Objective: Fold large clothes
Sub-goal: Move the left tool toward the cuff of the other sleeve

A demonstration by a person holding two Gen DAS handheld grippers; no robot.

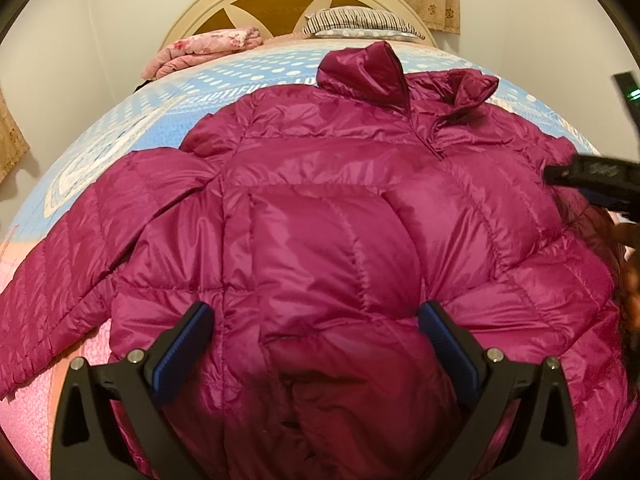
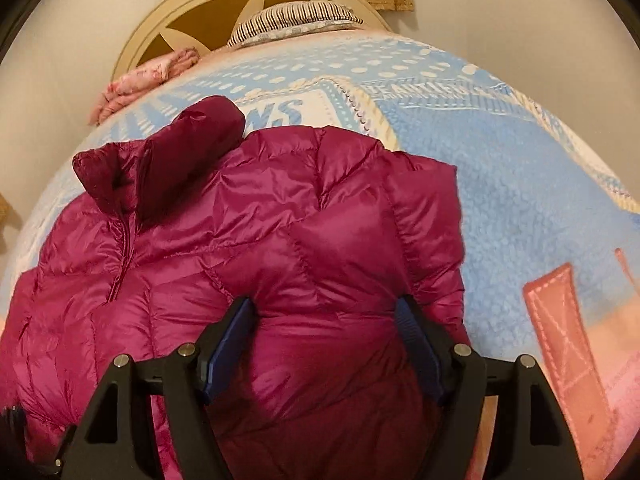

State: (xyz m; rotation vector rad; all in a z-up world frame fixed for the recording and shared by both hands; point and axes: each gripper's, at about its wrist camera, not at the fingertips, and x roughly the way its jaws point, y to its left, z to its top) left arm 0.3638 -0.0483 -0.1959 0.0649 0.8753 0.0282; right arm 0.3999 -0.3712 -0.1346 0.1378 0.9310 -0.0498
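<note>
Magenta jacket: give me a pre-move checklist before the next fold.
1. Puffer jacket lies front up on the blanket: ok.
2. Jacket's left-view sleeve spread out, unfolded: ok.
3. Other sleeve folded onto the body: cannot tell.
4. Left gripper open, jaws straddling the padding: ok.
5. Right gripper open over the jacket's edge: ok.
6. Collar flat: not ok, it stands up.

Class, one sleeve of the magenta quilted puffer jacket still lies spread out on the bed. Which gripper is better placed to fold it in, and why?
Left, probably. The left gripper hangs open near the outstretched sleeve of the magenta quilted puffer jacket; the right gripper sits at the opposite edge.
</note>
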